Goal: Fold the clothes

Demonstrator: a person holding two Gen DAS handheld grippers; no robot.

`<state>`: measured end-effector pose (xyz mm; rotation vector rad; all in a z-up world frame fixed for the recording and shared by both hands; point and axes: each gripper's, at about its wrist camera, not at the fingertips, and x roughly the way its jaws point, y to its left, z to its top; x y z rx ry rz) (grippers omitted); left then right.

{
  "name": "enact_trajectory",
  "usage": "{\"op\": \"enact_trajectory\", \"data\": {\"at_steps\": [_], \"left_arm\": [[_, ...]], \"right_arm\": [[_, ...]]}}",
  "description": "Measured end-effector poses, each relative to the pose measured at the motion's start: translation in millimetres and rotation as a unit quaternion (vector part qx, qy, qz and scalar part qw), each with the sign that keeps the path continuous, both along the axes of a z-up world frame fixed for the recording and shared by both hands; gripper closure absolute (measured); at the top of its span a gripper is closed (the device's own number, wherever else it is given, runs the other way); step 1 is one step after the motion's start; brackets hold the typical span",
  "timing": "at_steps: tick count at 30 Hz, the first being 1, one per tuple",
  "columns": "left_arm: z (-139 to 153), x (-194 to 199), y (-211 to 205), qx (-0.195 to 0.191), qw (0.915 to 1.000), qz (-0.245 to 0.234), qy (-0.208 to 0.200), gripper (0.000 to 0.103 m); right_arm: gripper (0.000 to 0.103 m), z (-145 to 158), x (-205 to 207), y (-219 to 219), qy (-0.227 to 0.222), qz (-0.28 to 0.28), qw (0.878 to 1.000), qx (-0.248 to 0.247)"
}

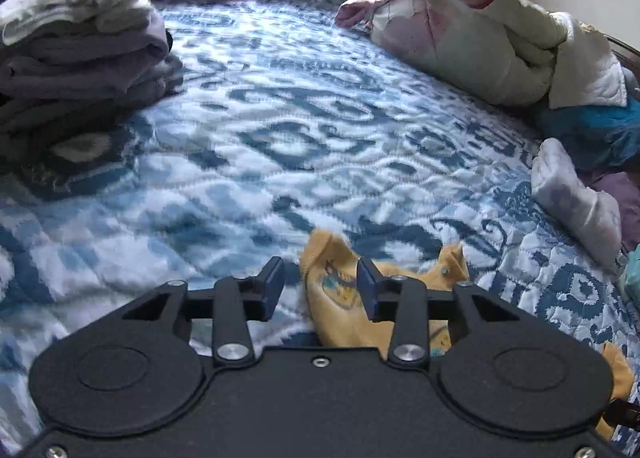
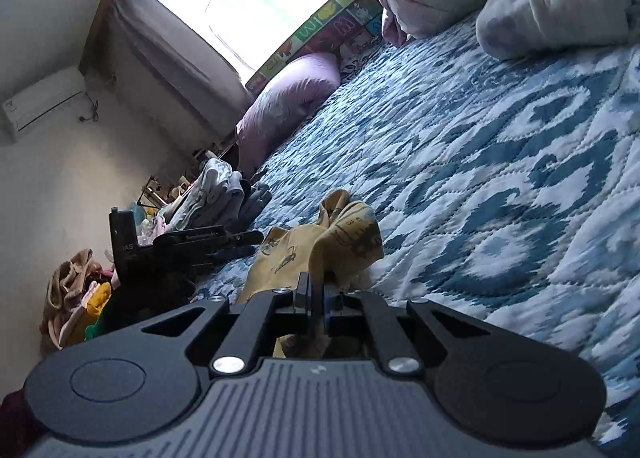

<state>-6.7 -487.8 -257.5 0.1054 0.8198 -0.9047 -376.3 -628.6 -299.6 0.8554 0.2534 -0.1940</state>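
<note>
The right gripper (image 2: 316,294) has its jaws pinched on the yellow garment (image 2: 344,234), which lies just right of the left gripper's (image 1: 322,290) wide, empty jaws.

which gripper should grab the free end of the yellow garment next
Left. The left gripper is open, with the yellow garment between its fingers. The right gripper is already shut on that garment.

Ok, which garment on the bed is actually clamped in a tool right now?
The yellow printed cotton garment: the right tool is shut on its bunched fabric; the folded grey stack sits untouched.
</note>
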Motion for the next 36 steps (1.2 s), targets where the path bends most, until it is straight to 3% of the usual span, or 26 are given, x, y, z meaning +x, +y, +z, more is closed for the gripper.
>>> {"op": "enact_trajectory", "data": {"at_steps": [1, 2, 6, 7, 9, 14, 17, 18, 22, 24, 27, 31, 36], "left_arm": [[-3.3, -2.9, -1.2, 0.012, 0.9999, -0.002, -0.010, 0.076], [-6.6, -5.8, -2.5, 0.024, 0.9995, -0.005, -0.020, 0.100], [-12.0, 3.2, 8.9, 0.011, 0.9998, 0.008, -0.013, 0.100], [-8.5, -0.8, 11.5, 0.015, 0.9996, 0.011, -0.022, 0.099], [-1.5, -8.8, 16.7, 0.022, 0.9988, 0.016, -0.041, 0.087], [14.5, -44.8, 45.8, 0.009, 0.9973, 0.009, -0.073, 0.083], [17.0, -71.0, 53.6, 0.011, 0.9955, -0.019, -0.092, 0.061], [16.2, -78.7, 52.6, 0.015, 0.9945, -0.026, -0.100, 0.059], [13.1, -109.5, 48.9, 0.032, 0.9889, -0.053, -0.135, 0.058], [11.1, -118.4, 46.6, 0.035, 0.9873, -0.063, -0.141, 0.062], [6.1, -107.4, 42.4, 0.037, 0.9906, -0.047, -0.123, 0.063], [-4.0, -90.2, 45.2, 0.076, 0.9908, 0.004, -0.112, 0.076], [5.9, -85.7, 47.2, 0.019, 0.9958, 0.000, -0.090, 0.076]], "right_arm": [[0.096, 0.2, 0.7, -0.4, -0.004, 0.001, 1.000, 0.001], [0.096, 1.2, 0.8, -0.3, -0.012, 0.003, 1.000, 0.002], [0.096, 6.8, -0.8, 2.4, -0.043, 0.016, 0.999, -0.003], [0.096, 7.5, -0.3, 2.7, -0.042, 0.015, 0.999, -0.005], [0.096, 7.1, 1.0, 1.9, -0.037, 0.012, 0.999, -0.005], [0.096, -0.7, 2.0, -7.3, -0.023, -0.008, 0.999, 0.023], [0.096, -3.9, 1.1, -9.6, -0.023, -0.017, 0.999, 0.036], [0.096, -4.8, 1.0, -10.1, -0.024, -0.019, 0.999, 0.041], [0.096, -3.6, 2.5, -9.8, -0.032, -0.023, 0.998, 0.044], [0.096, -2.4, 3.4, -8.6, -0.035, -0.025, 0.998, 0.043], [0.096, -3.1, 6.0, -8.1, -0.035, -0.027, 0.998, 0.046], [0.096, -3.7, 9.9, -8.5, -0.037, -0.019, 0.998, 0.049], [0.096, -3.5, 13.0, -9.4, -0.037, -0.013, 0.998, 0.048]]}}
